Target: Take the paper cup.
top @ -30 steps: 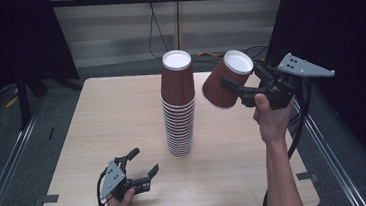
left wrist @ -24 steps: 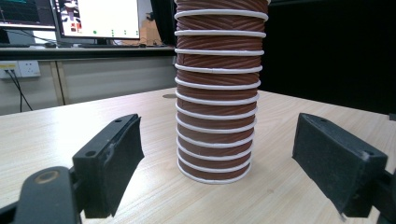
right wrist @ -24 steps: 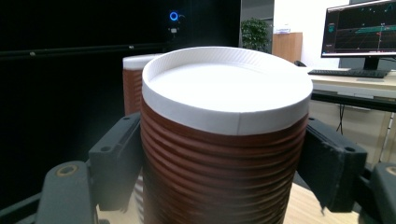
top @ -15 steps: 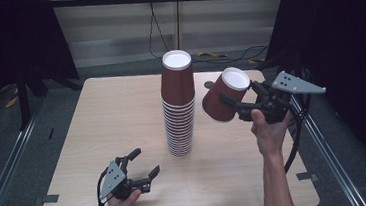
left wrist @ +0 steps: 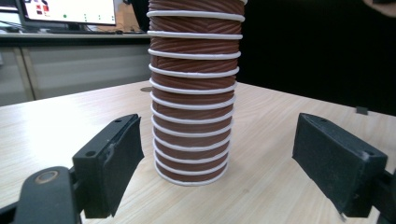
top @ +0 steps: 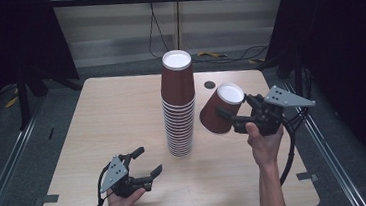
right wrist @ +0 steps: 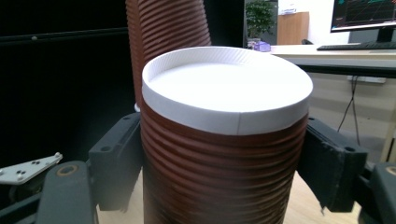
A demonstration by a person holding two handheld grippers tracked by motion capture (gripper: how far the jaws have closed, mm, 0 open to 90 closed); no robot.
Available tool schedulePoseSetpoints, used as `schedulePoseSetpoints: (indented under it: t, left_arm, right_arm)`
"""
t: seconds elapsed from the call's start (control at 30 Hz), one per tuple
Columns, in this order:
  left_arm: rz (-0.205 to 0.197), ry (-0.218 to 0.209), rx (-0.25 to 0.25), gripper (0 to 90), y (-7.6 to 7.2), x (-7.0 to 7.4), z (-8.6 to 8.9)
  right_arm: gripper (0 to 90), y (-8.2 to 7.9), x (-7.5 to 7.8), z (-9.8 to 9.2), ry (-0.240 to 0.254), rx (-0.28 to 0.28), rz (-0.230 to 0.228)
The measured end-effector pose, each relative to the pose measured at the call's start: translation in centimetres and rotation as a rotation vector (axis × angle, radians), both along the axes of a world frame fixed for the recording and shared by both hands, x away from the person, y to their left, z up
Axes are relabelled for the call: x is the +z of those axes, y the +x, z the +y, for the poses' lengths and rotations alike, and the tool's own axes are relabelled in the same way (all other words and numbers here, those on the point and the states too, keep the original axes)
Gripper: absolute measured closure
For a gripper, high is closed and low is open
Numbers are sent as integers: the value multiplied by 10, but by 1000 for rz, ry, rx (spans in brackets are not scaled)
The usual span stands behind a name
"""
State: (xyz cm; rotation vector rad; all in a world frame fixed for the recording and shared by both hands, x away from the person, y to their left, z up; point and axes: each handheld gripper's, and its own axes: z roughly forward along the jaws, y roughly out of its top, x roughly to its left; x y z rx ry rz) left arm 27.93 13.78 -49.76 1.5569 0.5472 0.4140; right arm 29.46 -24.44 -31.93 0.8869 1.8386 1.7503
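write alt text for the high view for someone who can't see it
The right gripper holds a tilted brown paper cup in the air beside a tall stack of upside-down brown cups on a light wooden table. The left gripper rests near the table's front edge, fingers apart and holding nothing.

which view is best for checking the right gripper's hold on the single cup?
Right gripper view: the single cup sits close up, white base toward the camera, with both fingers against its ribbed sides. High view shows the cup tilted, clear of the table beside the stack. Left gripper view shows the stack.
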Motion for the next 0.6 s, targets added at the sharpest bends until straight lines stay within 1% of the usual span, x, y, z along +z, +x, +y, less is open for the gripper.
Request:
schedulePoseSetpoints:
  t: [0.03, 0.07, 0.1, 0.13, 0.17, 0.2, 0.27, 0.3, 0.37, 0.4, 0.43, 0.47, 0.5, 0.53, 0.57, 0.6]
  left_arm:
    - [-12, 16, -4, 156, 1, 2, 1]
    - [-12, 18, -8, 157, 1, 3, 0]
    - [-10, 17, -16, 157, 1, 5, 0]
    - [1, 6, -18, 157, 0, 6, -2]
    - [-12, 18, -24, 157, 1, 7, -1]
    - [-1, 12, -21, 157, 0, 9, -3]
    - [-14, 14, -39, 158, 1, 12, -5]
    - [-20, 23, -55, 158, 2, 14, -5]
    - [-5, 14, -66, 158, 1, 16, -8]
    - [-13, 11, -59, 158, 1, 17, -10]
    - [-23, 14, -74, 158, 2, 18, -10]
    - [-17, 3, -79, 158, 1, 18, -12]
    - [-16, 4, -86, 158, 1, 19, -13]
    - [-24, 11, -81, 158, 1, 20, -14]
    - [-16, 2, -77, 158, 1, 20, -16]
    - [-22, 11, -87, 158, 1, 21, -16]
  right_arm:
    - [222, -1, -2, 1, -1, 4, 2]
    - [222, -1, -4, 2, -1, 5, 5]
    - [222, -2, -6, 2, -2, 6, 7]
    - [222, -3, -8, 3, 1, 11, 12]
    - [222, -4, -10, 3, 2, 12, 14]
    - [222, -4, -12, 3, 4, 15, 18]
    - [222, -6, -17, 5, 6, 22, 24]
    - [222, -7, -19, 5, 2, 23, 29]
    - [223, -8, -24, 8, 0, 30, 33]
    - [222, -8, -26, 9, 1, 36, 35]
    - [222, -9, -27, 10, -4, 45, 37]
    - [222, -9, -29, 12, -9, 59, 39]
    - [223, -9, -30, 13, -12, 63, 43]
    - [222, -10, -31, 14, -16, 67, 46]
    - [223, -10, -32, 16, -19, 71, 47]
    - [223, -11, -34, 17, -23, 70, 49]
